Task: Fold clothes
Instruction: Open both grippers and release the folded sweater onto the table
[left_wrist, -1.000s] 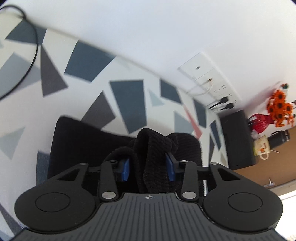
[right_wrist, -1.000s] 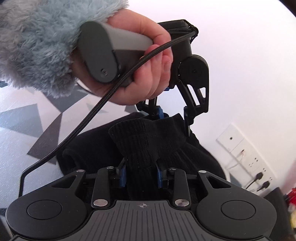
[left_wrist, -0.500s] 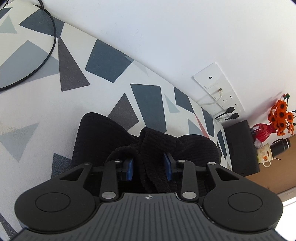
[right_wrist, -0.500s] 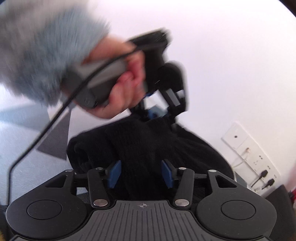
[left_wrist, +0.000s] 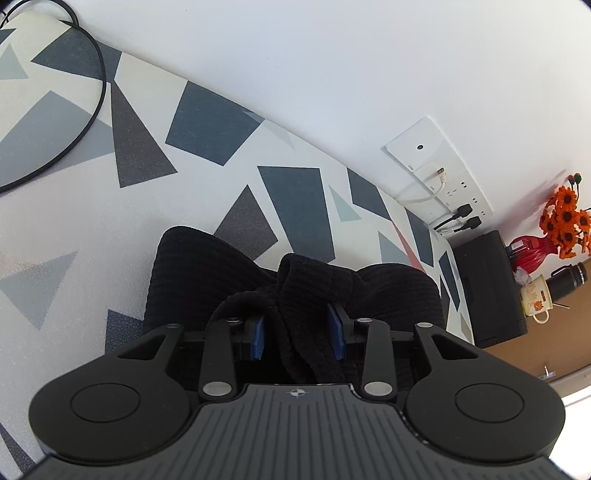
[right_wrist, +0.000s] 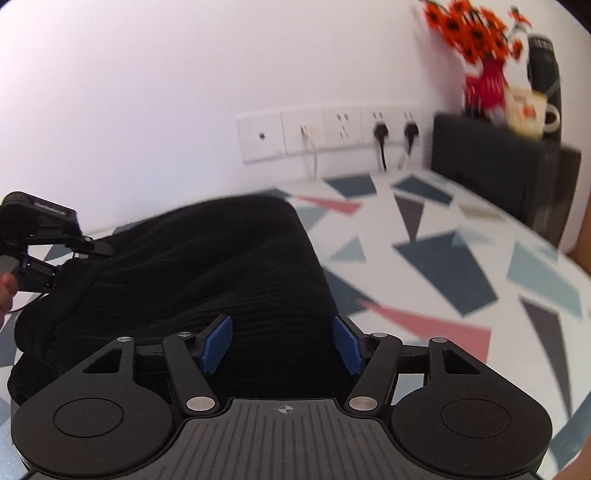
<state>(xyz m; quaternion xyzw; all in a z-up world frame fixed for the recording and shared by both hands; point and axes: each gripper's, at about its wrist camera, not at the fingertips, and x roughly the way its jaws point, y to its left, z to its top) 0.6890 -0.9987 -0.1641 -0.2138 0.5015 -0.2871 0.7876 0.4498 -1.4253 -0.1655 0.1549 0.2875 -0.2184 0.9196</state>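
Observation:
A black knit garment (left_wrist: 207, 273) lies bunched on the table's patterned cloth (left_wrist: 74, 221). My left gripper (left_wrist: 297, 334) is shut on a thick fold of it that stands up between the blue pads (left_wrist: 258, 338). In the right wrist view the garment (right_wrist: 207, 266) spreads as a dark mound. My right gripper (right_wrist: 282, 343) hovers at its near edge; its jaws are opening, the fabric lies below and between them, and the pads (right_wrist: 218, 343) do not press on it. The left gripper (right_wrist: 37, 240) shows at that view's left edge, biting the garment's far end.
A row of wall sockets (right_wrist: 332, 129) with plugs runs along the white wall. A black box (right_wrist: 495, 166) stands at the table's right end, with a red vase of orange flowers (right_wrist: 484, 85), a mug (right_wrist: 526, 110) and a dark flask (right_wrist: 545, 74). A black cable (left_wrist: 85, 122) loops at far left.
My right gripper let go of the garment fold, opened wide, rolled and swung off to the right. The left gripper kept its grip and sank a little towards the table.

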